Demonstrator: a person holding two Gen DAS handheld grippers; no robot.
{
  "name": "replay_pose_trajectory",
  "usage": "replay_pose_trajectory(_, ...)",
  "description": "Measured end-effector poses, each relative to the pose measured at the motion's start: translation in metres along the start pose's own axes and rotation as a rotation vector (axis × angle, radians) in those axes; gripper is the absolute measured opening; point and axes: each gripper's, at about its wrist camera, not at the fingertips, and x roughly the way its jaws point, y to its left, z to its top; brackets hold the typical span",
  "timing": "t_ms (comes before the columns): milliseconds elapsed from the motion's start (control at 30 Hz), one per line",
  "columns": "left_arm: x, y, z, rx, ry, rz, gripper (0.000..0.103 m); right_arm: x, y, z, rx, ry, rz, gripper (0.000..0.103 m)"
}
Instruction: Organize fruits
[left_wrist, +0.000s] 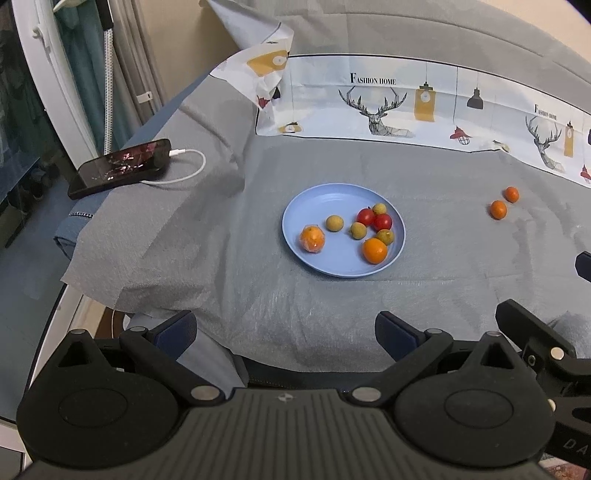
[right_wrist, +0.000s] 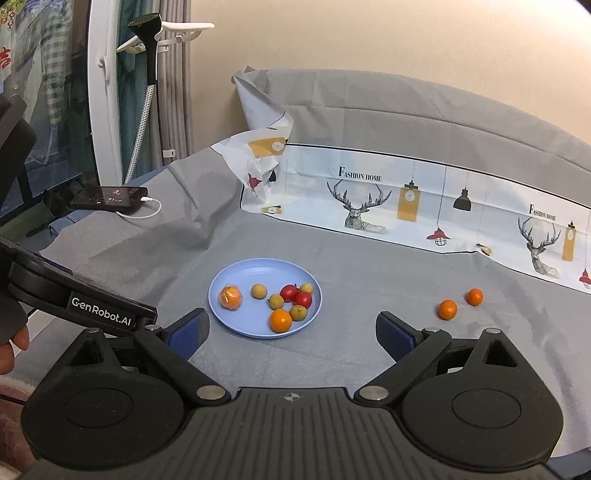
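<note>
Left gripper (left_wrist: 286, 334) fingers are seen spread wide, empty, above grey cloth (left_wrist: 229, 280); beyond, a blue plate (left_wrist: 295, 218) holds two oranges, two tomatoes, four green-brown fruits; the right gripper is cut off at the edge. Right gripper (right_wrist: 291, 330) fingers are spread too; two small oranges (right_wrist: 447, 309) lie loose, right of the plate (right_wrist: 229, 275).

Both wrist views face forward, near, sharing blue plate (left_wrist: 295, 236) (right_wrist: 221, 314)

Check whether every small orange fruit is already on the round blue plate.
No, two small orange fruits lie on the grey cloth, apart from the round blue plate.
</note>
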Motion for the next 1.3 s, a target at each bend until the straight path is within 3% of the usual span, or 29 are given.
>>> replay_pose_trajectory(1300, 0.031, -0.009, 0.004, 0.037, 0.082, 0.012, 0.103, 0.030, -0.005, -0.008, 0.017, 0.089, 0.023, 0.097)
